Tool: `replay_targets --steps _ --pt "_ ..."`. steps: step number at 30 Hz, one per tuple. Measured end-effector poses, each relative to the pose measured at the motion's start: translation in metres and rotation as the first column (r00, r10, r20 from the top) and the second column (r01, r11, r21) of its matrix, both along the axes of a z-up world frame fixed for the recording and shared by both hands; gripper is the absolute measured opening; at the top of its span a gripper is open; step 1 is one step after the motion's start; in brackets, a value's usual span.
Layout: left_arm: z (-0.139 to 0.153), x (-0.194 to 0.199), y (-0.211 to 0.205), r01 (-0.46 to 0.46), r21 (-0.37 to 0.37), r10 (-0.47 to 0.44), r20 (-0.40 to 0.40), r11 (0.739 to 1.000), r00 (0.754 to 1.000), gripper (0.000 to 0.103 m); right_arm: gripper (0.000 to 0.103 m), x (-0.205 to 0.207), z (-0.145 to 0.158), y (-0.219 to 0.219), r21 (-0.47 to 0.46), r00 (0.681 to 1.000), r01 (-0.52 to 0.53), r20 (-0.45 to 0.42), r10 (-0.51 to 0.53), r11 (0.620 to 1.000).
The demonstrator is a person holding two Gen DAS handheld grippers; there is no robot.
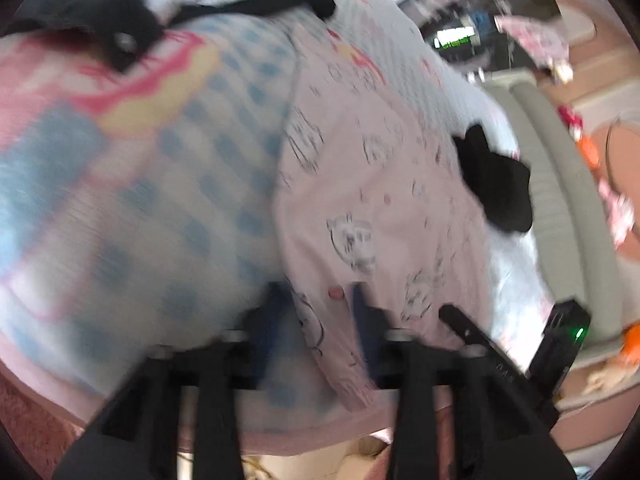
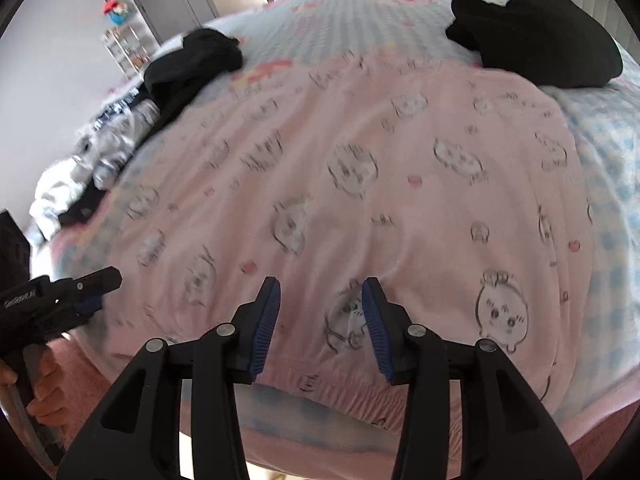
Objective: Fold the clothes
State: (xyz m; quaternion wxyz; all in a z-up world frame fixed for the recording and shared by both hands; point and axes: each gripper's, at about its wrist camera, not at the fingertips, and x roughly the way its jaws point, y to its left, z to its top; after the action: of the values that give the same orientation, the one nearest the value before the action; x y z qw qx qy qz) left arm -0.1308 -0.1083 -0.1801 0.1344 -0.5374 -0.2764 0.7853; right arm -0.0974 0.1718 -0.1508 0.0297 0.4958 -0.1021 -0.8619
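One soft pink printed garment (image 2: 360, 200) | right tongs (image 2: 321, 285) released | left tongs (image 1: 318, 296): cannot tell

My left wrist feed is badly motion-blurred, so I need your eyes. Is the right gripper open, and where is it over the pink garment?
Observer: The right gripper is open. Its pads stand either side of a printed character just above the hem of the pink garment, and they pinch nothing.
Operator: Is the garment lying flat?
Observer: Mostly. It is spread across the checked bedcover, with a small wrinkle between the right gripper's pads.
Operator: And where does my left gripper sit from outside?
Observer: The left gripper is at the garment's near left corner. I cannot tell whether it has hold of the cloth.
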Motion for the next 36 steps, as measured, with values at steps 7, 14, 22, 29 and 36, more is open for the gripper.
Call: replay_targets --steps 7,14,22,29,36 --pt "0.023 0.016 -0.007 -0.032 -0.258 0.035 0.005 0.966 0.999 0.008 0.043 0.020 -0.003 0.035 -0.063 0.995 0.096 0.002 -0.096 0.993" --pt "0.060 0.015 0.031 0.053 -0.285 -0.105 -0.170 0.957 0.980 0.055 0.046 0.036 0.021 0.057 -0.019 0.986 0.148 -0.071 -0.149 0.989" --pt "0.012 -0.004 0.107 0.162 -0.460 -0.245 -0.125 0.873 0.961 0.055 0.047 0.041 -0.012 0.056 0.174 0.992 0.126 -0.014 -0.126 0.977" --pt "0.028 0.015 0.067 0.083 -0.407 -0.152 -0.142 0.910 0.978 0.048 0.046 0.061 0.004 0.083 0.115 0.968 0.252 -0.049 -0.248 0.961" --pt "0.032 0.001 0.127 0.150 -0.444 -0.243 -0.161 0.883 0.957 0.059 0.048 0.057 -0.003 0.043 0.131 0.984 0.176 -0.045 -0.171 0.976"
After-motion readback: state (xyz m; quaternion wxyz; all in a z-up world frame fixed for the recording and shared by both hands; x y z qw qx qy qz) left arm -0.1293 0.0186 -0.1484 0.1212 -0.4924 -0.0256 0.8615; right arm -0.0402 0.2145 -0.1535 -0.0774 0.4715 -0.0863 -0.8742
